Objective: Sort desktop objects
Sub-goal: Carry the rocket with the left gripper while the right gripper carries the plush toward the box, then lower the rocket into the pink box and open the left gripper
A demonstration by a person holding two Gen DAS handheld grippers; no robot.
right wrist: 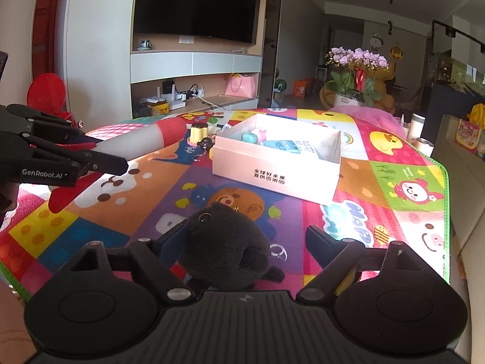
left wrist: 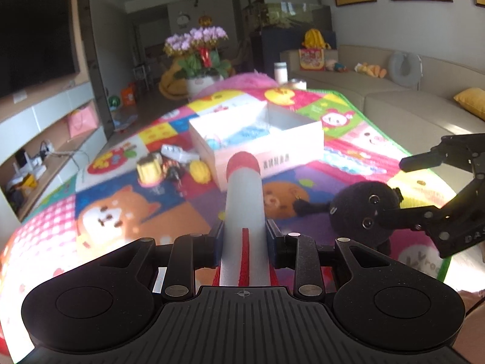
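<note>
TV 12 o'clock | shelf below | orchids 2 o'clock | sofa | sunlit mat

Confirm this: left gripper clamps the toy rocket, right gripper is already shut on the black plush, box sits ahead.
Not quite. The right gripper is open around the black plush, per the right wrist view. The left gripper does clamp the toy rocket, with the box ahead.

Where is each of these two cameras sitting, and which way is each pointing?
Left wrist: rides the left gripper, looking along its fingers past the held toy rocket to the white box; the right gripper shows.
Right wrist: rides the right gripper, open around the black plush toy, facing the TV; the left gripper shows.
Shared: box, rocket, plush, play mat.
</note>
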